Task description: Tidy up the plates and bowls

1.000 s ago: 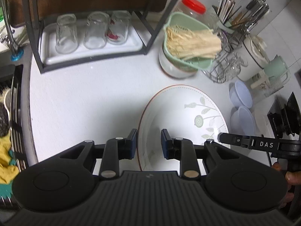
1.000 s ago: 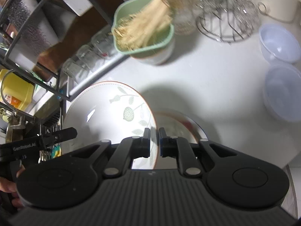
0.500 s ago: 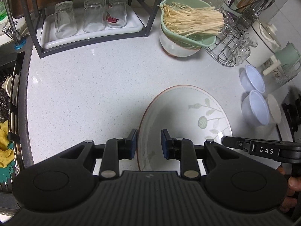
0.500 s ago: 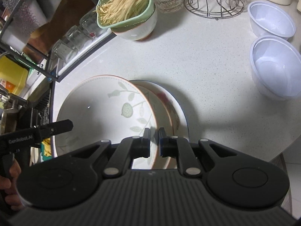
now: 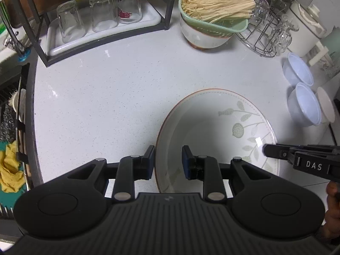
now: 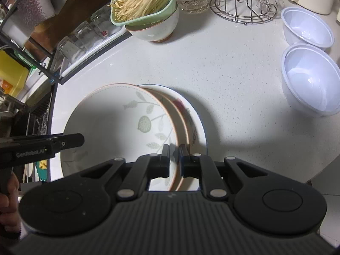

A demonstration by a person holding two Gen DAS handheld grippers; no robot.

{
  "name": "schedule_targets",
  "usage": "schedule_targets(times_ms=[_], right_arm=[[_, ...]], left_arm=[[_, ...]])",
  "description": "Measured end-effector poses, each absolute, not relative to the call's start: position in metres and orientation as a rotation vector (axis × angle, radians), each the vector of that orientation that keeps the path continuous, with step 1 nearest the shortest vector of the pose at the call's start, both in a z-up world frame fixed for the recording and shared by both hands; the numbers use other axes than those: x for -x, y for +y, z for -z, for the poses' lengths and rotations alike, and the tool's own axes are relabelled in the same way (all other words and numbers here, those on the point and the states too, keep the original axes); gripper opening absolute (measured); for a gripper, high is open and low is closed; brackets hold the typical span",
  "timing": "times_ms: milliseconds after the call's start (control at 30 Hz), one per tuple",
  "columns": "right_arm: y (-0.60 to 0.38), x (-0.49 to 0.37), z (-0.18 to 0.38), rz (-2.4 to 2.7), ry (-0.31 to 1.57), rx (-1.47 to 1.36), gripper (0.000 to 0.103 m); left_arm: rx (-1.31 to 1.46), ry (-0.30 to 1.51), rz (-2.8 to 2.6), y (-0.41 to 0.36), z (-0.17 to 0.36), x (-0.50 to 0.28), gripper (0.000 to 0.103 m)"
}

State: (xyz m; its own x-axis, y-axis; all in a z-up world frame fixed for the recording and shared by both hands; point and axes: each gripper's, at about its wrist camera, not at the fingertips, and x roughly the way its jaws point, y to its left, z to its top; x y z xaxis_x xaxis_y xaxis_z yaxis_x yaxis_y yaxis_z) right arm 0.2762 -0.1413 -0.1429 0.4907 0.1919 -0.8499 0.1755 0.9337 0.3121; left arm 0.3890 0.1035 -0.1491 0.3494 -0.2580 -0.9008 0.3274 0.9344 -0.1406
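Leaf plate (image 6: 119, 125) pinched by right gripper (image 6: 174, 159) | left gripper (image 5: 167, 161) spread astride rim | green colander (image 5: 212, 21): noodles

A broad stretch of bare counter (image 5: 119, 97) lies open to the left of the leaf plate (image 5: 214, 127), reaching back to the glass rack (image 5: 102, 21). Behind the plate, the noodle bowl (image 5: 210, 27) and wire stand (image 5: 263, 38) block the back. On the right, two plastic bowls (image 6: 308, 63) stand near the stacked plates (image 6: 191, 114), with a strip of counter between them.
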Motion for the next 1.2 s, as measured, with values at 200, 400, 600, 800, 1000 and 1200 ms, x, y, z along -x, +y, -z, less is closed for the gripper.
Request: schedule_targets(times_ms=[200,400,600,800,1000,1200], right_arm=[[-0.138,-0.277,0.144,-0.020,1.048,-0.356,0.012],[-0.145,-0.275,0.140,-0.032,1.033,-0.369,0.012],[-0.155,-0.269,0.126,-0.055,0.982,-0.357,0.012],[-0.159,-0.263,0.105,-0.106,0.907,-0.311,0.012],[-0.175,-0.250,0.075,-0.133,0.811,-0.252,0.012],[-0.205,-0.236,0.048,-0.136,0.739,-0.214,0.012]], left_arm=[[-0.104,1.134,0.352,0.103,0.144,-0.383,0.029],[-0.070,1.110,0.326,0.102,0.130,-0.375,0.029],[-0.039,1.071,0.315,0.094,0.107,-0.369,0.029],[0.016,1.037,0.311,0.085,0.087,-0.363,0.029],[0.060,0.980,0.311,0.066,0.061,-0.347,0.029],[0.101,0.937,0.307,0.038,0.041,-0.329,0.033]])
